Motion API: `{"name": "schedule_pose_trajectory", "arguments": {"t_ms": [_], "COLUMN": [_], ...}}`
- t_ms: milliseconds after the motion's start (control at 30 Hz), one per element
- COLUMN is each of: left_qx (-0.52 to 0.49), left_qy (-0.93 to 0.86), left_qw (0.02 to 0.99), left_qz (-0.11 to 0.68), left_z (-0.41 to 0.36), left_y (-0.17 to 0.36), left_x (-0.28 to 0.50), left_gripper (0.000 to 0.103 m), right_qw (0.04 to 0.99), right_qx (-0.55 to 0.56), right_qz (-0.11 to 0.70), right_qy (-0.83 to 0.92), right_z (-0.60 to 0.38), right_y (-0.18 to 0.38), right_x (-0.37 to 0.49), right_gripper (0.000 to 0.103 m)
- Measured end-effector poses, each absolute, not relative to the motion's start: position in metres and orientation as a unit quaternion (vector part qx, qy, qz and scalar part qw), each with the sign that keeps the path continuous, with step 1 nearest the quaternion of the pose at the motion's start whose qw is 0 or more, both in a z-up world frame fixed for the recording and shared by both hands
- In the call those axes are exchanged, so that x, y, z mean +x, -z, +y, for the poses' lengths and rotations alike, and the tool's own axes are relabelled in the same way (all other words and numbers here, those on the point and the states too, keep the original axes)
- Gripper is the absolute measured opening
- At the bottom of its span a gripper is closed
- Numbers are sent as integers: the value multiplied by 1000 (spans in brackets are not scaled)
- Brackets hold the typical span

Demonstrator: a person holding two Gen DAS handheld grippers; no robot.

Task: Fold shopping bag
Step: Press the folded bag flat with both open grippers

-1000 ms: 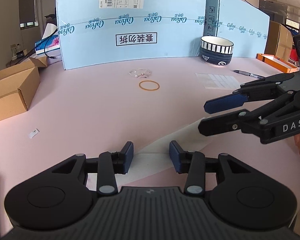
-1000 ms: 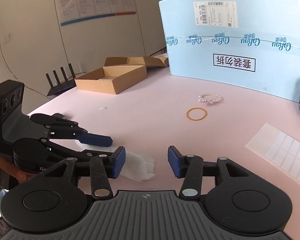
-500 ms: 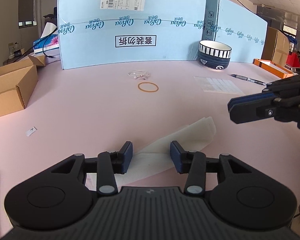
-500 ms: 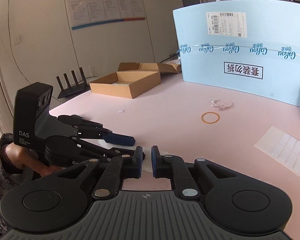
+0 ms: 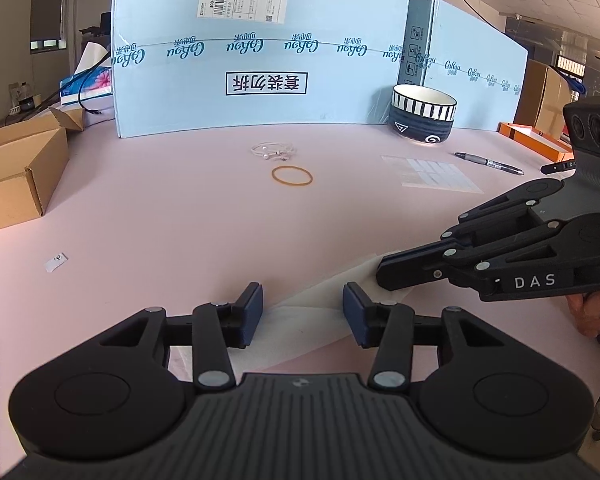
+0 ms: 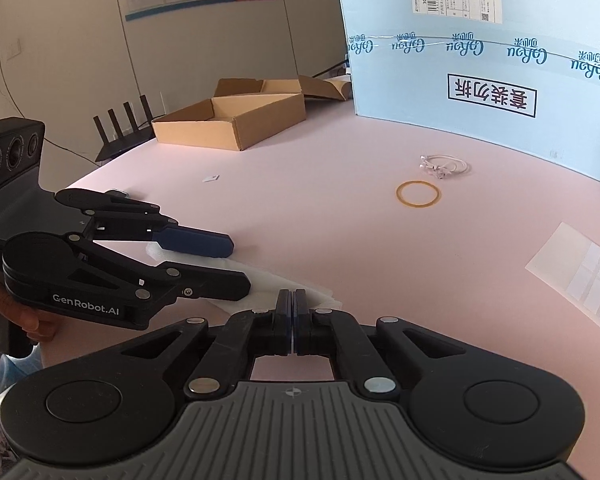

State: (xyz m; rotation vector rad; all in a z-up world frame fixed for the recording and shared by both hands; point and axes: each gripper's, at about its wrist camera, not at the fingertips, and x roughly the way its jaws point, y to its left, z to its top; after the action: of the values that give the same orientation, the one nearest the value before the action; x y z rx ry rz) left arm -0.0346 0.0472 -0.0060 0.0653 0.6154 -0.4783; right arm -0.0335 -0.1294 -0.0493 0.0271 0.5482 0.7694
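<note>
The white shopping bag [image 5: 308, 320] lies flat on the pink table [image 5: 180, 220] as a long folded strip. My left gripper [image 5: 302, 312] straddles its near end; the jaws are opening and the blue pads stand clear of the bag. My right gripper [image 5: 382, 276] comes in from the right, shut, with its tips down on the strip's far end. In the right wrist view the shut right gripper [image 6: 294, 300] rests at the bag [image 6: 268, 280], and the left gripper [image 6: 240, 266] reaches over the bag from the left.
A rubber band [image 5: 292, 176] and a coiled white cord [image 5: 272, 150] lie mid-table. A striped bowl [image 5: 424, 118], a pen [image 5: 488, 163] and a clear label sheet [image 5: 436, 168] sit at the right. Cardboard box [image 5: 16, 168] at left, blue board [image 5: 260, 60] behind.
My right gripper has shut from open, swung out to the right, then come back down onto the far end of the bag. The left gripper has hardly moved.
</note>
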Motion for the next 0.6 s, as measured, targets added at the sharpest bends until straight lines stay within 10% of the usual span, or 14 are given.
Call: {"name": "schedule_pose_trajectory", "arguments": {"t_ms": [367,600], "left_qx": [-8,9], "left_qy": [250,278], "left_qw": [944,932], "left_qz": [215,231], "left_z": [66,28], "left_y": [-33,-12], "left_x": [-74,-65], "left_gripper": [47,24], "right_qw": [889,894], "right_qx": [20,9], "right_qz": [262,254], "right_qy": [-374,-370], "right_z": [-131,-127], "right_y": [51,50], "right_x": [-31,-34], "right_gripper": [0,0]}}
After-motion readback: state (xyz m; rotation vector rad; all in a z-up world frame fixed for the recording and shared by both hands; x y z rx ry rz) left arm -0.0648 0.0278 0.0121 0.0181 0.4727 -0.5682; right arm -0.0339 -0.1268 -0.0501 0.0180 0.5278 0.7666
